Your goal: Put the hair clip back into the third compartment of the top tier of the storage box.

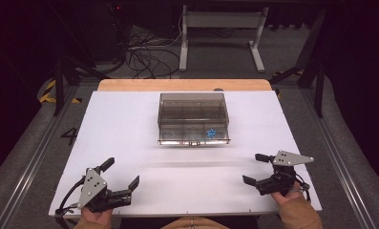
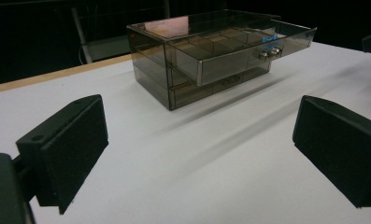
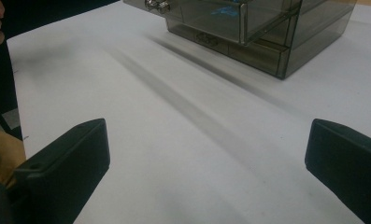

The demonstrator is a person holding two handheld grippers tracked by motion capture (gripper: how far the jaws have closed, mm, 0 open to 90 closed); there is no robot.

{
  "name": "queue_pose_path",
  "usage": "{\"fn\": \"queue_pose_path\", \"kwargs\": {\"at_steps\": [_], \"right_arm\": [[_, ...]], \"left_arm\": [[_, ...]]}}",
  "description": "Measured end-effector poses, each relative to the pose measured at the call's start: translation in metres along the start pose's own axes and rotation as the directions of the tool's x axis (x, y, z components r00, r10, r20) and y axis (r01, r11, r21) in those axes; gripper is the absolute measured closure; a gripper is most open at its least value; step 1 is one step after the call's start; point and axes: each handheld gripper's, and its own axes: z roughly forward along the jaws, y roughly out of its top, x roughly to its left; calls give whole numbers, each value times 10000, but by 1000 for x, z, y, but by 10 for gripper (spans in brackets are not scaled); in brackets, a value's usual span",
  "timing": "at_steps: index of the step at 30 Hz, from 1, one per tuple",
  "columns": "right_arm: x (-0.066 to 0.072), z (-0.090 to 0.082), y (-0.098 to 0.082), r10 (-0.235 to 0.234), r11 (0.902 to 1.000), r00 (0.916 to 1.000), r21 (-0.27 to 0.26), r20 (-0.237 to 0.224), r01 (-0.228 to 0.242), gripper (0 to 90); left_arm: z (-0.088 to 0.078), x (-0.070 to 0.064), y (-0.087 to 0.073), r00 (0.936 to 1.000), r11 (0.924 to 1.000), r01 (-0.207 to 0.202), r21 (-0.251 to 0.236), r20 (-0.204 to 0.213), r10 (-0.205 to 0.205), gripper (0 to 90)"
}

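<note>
1. The left gripper (image 1: 121, 174) rests at the near-left corner of the white table (image 1: 130, 124), held in the person's left hand (image 1: 95, 217). Its two black jaws stand wide apart with nothing between them; in the left gripper view only bare tabletop lies between the pads. A grey three-cornered plate sits on top of it.
2. The smoky transparent drawer box (image 1: 193, 118) stands at the middle of the table, toward the far edge, well apart from both grippers. Its upper drawer (image 2: 239, 49) is pulled out toward the person, showing divided compartments and a small metal knob (image 2: 269, 53) on the front.
3. A small blue object (image 1: 211, 133) lies inside the open drawer, in a front compartment on the right side as seen from above. Its exact shape is too small to tell.
4. The right gripper (image 1: 255, 168) rests near the near-right corner, held in the person's right hand (image 1: 288, 193) with a tan sleeve (image 1: 299, 214) behind it. Its jaws are also spread wide and empty, pointing left along the tabletop.
</note>
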Motion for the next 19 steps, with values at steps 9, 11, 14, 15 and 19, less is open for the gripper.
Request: {"fn": "queue_pose_path", "kwargs": {"at_steps": [9, 11, 14, 15, 19], "right_arm": [[0, -1, -1, -72, 9997, 9999, -242, 128, 75, 6], [-1, -1, -1, -79, 9997, 9999, -227, 142, 83, 6], [0, -1, -1, -128, 9996, 9997, -232, 212, 133, 6], [0, -1, -1, -160, 9995, 9996, -253, 234, 165, 6], [0, -2, 0, -173, 9993, 9993, -316, 320, 184, 6]], "left_arm": [[0, 0, 0, 10000, 10000, -42, 4, -12, 42, 41], [0, 0, 0, 10000, 10000, -27, -5, -2, 27, 41], [0, 0, 0, 10000, 10000, -27, 4, -5, 27, 41], [0, 0, 0, 10000, 10000, -32, 1, -5, 32, 41], [0, 0, 0, 10000, 10000, -39, 2, -7, 39, 41]]}}
